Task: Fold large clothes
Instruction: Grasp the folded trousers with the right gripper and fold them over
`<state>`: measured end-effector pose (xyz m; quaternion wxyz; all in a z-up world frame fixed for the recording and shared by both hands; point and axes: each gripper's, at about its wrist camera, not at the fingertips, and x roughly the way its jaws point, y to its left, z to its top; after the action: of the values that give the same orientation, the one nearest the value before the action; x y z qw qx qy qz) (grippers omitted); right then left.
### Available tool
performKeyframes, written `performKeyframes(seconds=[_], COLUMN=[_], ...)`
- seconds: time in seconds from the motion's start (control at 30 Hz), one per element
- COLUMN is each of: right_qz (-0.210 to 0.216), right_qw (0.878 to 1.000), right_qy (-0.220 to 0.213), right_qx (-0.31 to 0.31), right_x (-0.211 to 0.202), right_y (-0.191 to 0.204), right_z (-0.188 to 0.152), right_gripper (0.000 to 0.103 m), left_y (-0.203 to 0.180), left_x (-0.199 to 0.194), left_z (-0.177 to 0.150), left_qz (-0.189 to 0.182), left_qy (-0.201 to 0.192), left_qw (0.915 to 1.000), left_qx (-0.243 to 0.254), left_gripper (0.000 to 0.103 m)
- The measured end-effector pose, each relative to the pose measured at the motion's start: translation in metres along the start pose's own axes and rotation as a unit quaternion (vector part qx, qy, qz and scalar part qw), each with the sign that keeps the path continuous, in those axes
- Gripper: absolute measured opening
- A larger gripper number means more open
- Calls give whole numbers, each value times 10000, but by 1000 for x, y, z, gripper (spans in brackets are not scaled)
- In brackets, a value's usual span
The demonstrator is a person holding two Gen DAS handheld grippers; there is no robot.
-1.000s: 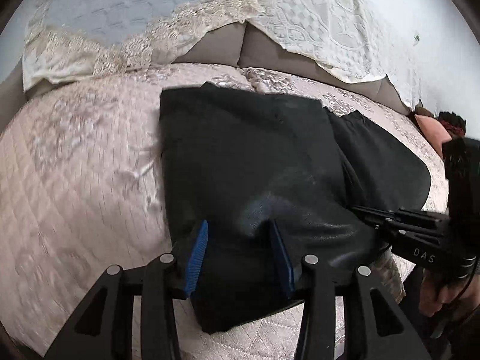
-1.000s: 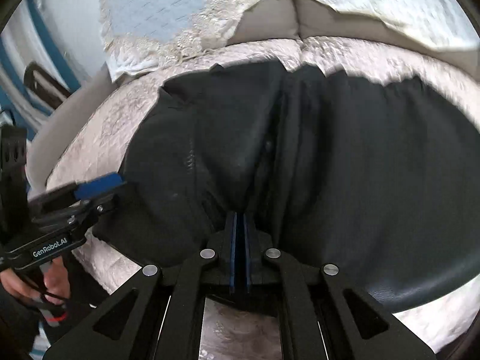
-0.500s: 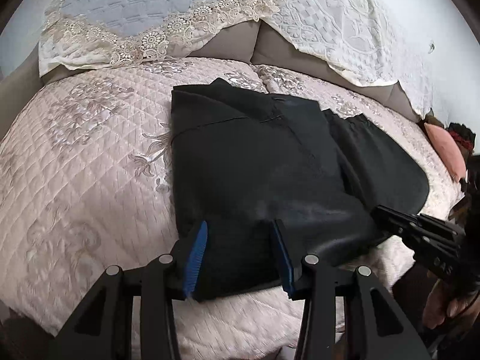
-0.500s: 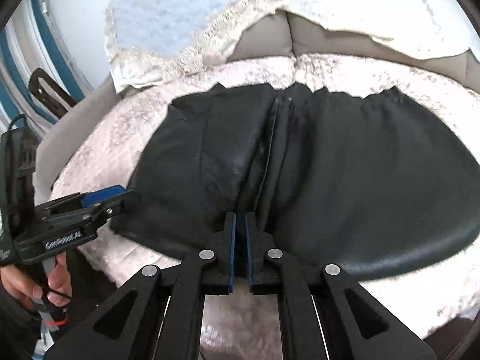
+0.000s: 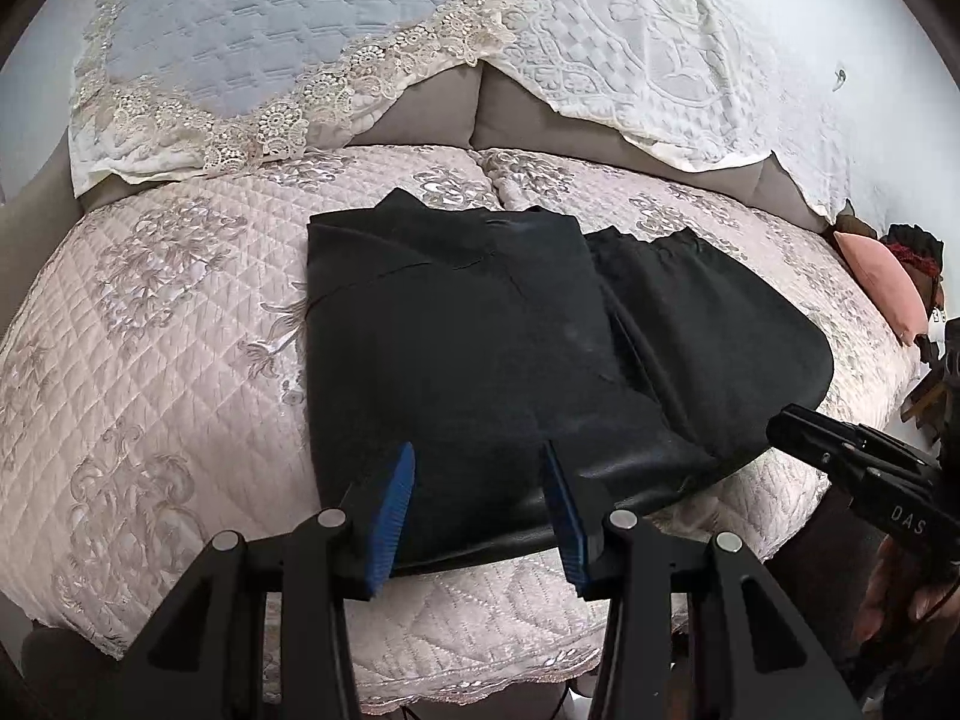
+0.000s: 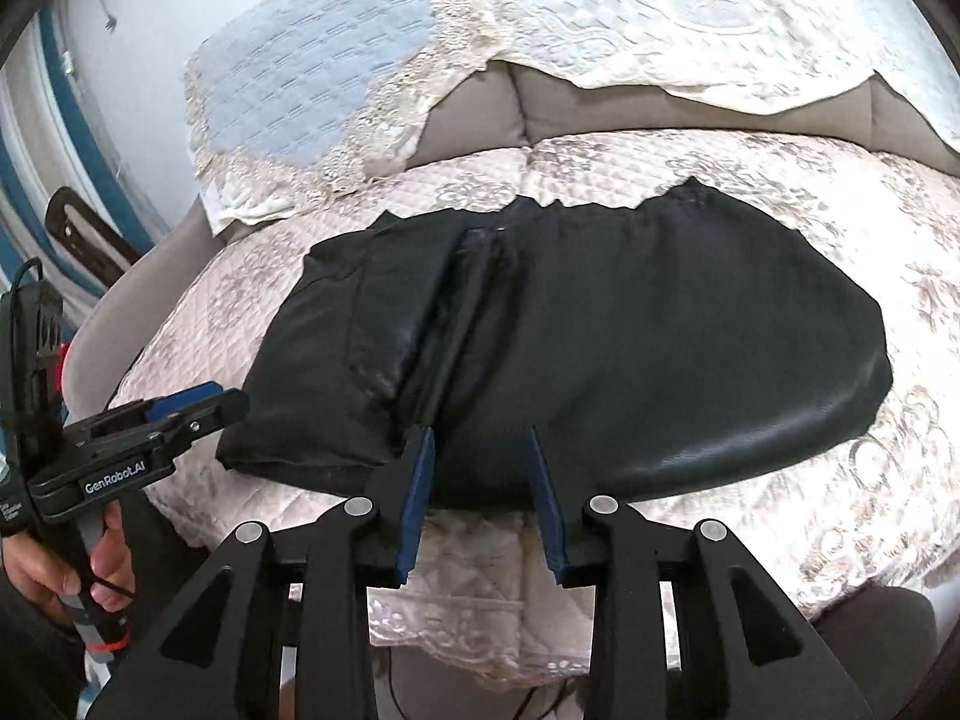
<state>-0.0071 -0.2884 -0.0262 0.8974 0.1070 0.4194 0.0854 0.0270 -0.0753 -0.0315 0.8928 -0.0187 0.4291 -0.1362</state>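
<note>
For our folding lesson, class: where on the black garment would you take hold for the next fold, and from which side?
Grip the black garment at its near hem, coming in low from the bed's front edge. That hem lies flat and close to the quilt's edge, right before the open left gripper and right gripper, probably giving an edge to lift.

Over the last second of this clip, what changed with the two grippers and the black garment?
The right gripper, shut a second ago, has opened and let go of the black garment; both grippers backed away from the bed toward its near edge. The left gripper stayed open. The garment stayed partly folded on the quilted cover.
</note>
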Motion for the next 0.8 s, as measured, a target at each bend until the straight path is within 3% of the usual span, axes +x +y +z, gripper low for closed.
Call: performKeyframes(seconds=[0.57, 0.8], right_qz=[-310, -421], right_qw=[9969, 9863], right_qy=[-21, -111], right_qx=[721, 1591], right_x=[-10, -18], right_y=[-54, -96], right_z=[5, -1], right_gripper=[44, 59], left_y=[-15, -23], left_x=[20, 33], left_z=[11, 36], left_qz=[-49, -30], left_qy=[74, -62], left_qw=[9999, 9996], left_qx=[123, 272], left_gripper=[46, 46])
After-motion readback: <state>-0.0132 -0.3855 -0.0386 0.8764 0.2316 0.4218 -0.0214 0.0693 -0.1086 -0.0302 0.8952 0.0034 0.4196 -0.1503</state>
